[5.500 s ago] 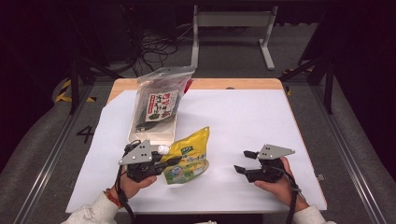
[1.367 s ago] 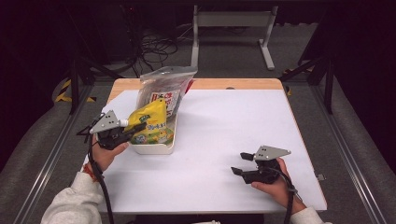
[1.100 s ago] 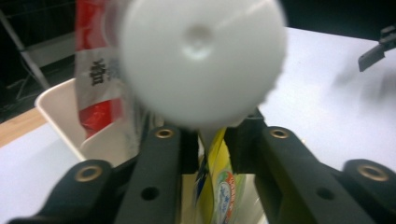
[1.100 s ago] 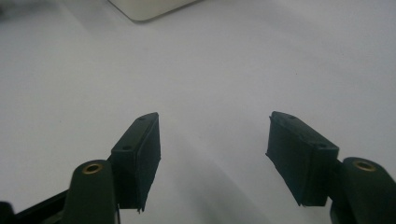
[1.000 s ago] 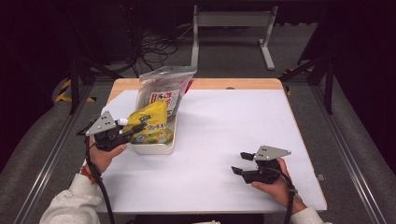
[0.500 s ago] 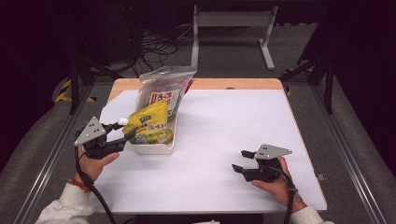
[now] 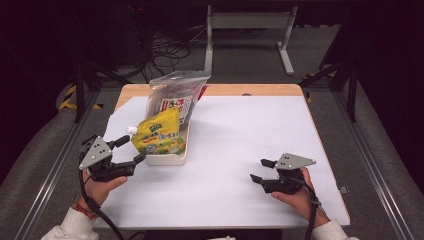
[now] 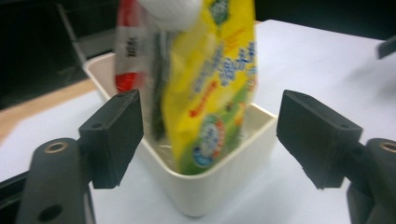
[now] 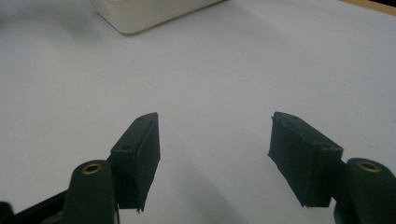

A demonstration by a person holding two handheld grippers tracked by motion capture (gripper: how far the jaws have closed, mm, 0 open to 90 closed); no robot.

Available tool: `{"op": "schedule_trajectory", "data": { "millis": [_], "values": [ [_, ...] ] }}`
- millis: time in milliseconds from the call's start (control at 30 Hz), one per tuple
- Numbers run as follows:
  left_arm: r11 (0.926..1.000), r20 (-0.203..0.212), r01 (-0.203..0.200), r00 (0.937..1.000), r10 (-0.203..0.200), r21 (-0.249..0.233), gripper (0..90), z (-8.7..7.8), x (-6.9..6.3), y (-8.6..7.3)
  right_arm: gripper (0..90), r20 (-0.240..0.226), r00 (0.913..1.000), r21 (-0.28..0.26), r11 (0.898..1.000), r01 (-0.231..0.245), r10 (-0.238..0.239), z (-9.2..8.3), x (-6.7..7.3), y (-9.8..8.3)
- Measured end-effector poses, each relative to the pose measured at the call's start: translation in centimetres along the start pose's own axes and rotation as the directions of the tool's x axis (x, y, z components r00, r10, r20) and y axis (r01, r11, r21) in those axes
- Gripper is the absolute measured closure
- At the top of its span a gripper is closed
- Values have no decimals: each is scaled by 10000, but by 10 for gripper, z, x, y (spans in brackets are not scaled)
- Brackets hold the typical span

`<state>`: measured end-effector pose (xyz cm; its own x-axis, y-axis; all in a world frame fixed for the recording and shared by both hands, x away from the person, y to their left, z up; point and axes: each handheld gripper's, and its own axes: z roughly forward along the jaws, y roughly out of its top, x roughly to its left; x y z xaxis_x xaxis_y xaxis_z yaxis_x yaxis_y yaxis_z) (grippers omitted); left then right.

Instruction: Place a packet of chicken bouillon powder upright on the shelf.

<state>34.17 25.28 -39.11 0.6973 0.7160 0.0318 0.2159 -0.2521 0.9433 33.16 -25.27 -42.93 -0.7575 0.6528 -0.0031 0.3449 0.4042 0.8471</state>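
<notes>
Pouch [image 7: 159, 135] stood in the tray [image 7: 172, 159], leaning back against the clear bag [image 7: 175, 97] behind it, spout cap up and toward our left gripper [image 7: 131, 150]. That gripper's fingers [image 8: 114, 135] had just been opening and stood wide, off the pouch, with nothing pressed between them; in the left gripper view the pouch and the tray's near corner sat framed in the gap. Our right gripper [image 7: 256, 170] rested low on the worktop [image 7: 240, 130], well apart from the tray, fingers [image 9: 140, 154] spread about halfway and empty.

We judged the main risk to be the pouch itself: it was tall, soft and only propped, so a brush from the left fingers as we drew back could tip it forward over the tray's low wall. The bag behind it also leaned, and if it slumped it could push the pouch out. A knock on the light tray could slide it, since it sat near the left edge of the worktop.

Room was tight on that side: the left hand hung almost over the worktop's edge, with a rail and floor beyond. To the right of the tray the white surface lay open all the way to the right gripper, and the near edge ran just under both wrists.
</notes>
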Motion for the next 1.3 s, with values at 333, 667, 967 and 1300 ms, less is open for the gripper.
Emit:
{"op": "schedule_trajectory", "data": {
  "millis": [333,667,967,1300],
  "values": [
    [9997,164,135,9998,-139,203,146,-2,-13,-7,321,147,9999,-149,9999,-45,47,-4,-2,3],
    [9996,373,82,9993,-93,274,143,-11,-24,-16,303,382,9993,-226,9997,-52,61,-10,-2,3],
    [9974,899,-363,9955,307,620,126,-3,-39,-21,289,585,9982,-211,9996,172,-159,-16,2,4],
    [9910,1739,-904,9821,722,991,117,14,-57,-25,260,1084,9925,-16,9984,562,-557,-26,8,0]
  ]
}}
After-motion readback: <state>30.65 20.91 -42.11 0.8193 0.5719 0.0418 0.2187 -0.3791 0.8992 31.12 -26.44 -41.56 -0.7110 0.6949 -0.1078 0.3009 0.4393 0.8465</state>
